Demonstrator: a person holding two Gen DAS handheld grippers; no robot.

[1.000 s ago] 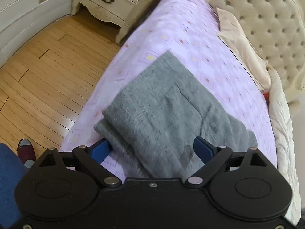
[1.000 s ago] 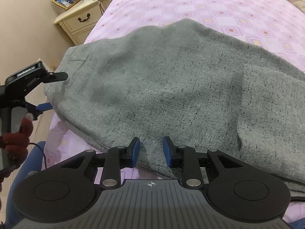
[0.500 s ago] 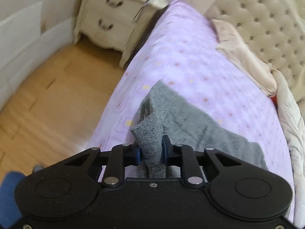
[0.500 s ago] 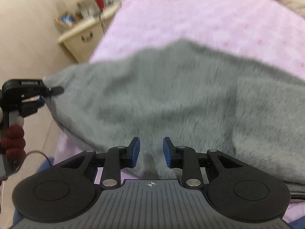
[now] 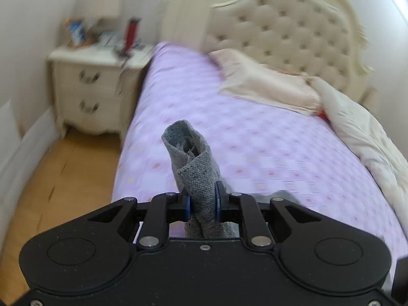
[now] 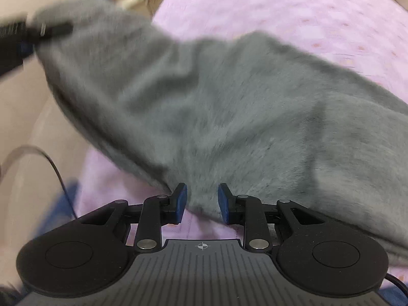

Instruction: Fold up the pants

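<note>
Nightstand [image 5: 86,86]: at the far left of your left wrist view, cream, two drawers, blurred clutter on top, standing against the side of the bed.
Floor [image 5: 58,186]: wood boards showing below the nightstand, left of the mattress edge.
Your left gripper [image 5: 202,202]: its jaws are closing, and the blue pads already pinch a bunched corner of the grey pants [image 5: 196,173] between them. That corner stands up past the fingertips as a rolled, open-ended fold.
Pants, seen from your right wrist: the grey pants [image 6: 216,112] spread across most of the view, lying on the purple sheet, with the upper-left corner lifted where your left gripper [image 6: 48,29] grips it. That area is blurred.
Your right gripper [image 6: 202,202]: jaws partly apart, blue pads on either side of the pants' near edge. Cloth sits in the gap, but you cannot tell from this view whether the pads press on it.
Bed sheet [image 5: 255,148]: purple with small squares, bare beyond the pants.
Pillow [image 5: 265,84]: pale pink, flat against the tufted cream headboard [image 5: 288,33].
Quilt [image 5: 362,132]: cream, bunched along the right edge of the bed.
</note>
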